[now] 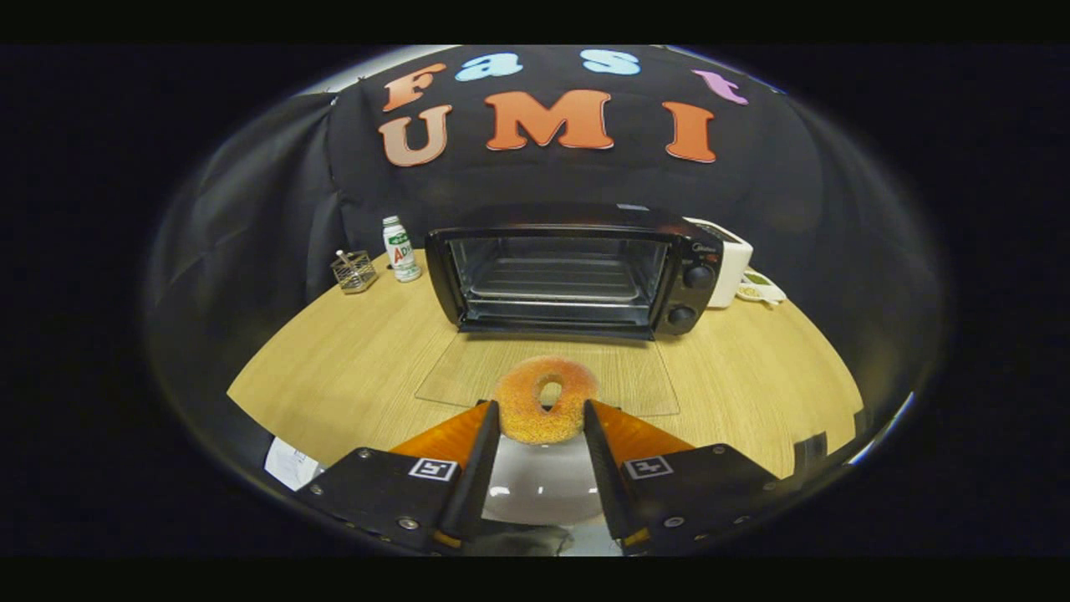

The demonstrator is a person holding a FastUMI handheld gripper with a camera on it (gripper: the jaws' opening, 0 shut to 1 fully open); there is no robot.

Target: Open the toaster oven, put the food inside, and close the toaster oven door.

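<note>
A black toaster oven (577, 272) stands on the wooden table (351, 368) beyond my fingers. Its glass door (627, 376) is folded down flat toward me, and the wire rack inside shows. A sugared doughnut (545, 400) sits between my two fingers, held up over the near edge of the open door. My gripper (542, 416) is shut on the doughnut, with both fingers pressing its sides. A white plate (539, 489) lies below, between the fingers' bases.
A small white bottle (401, 248) and a little wire basket (354, 271) stand left of the oven. A white appliance (730, 263) and a small dish (761, 289) sit to its right. A slip of paper (288, 461) lies at the table's near left edge.
</note>
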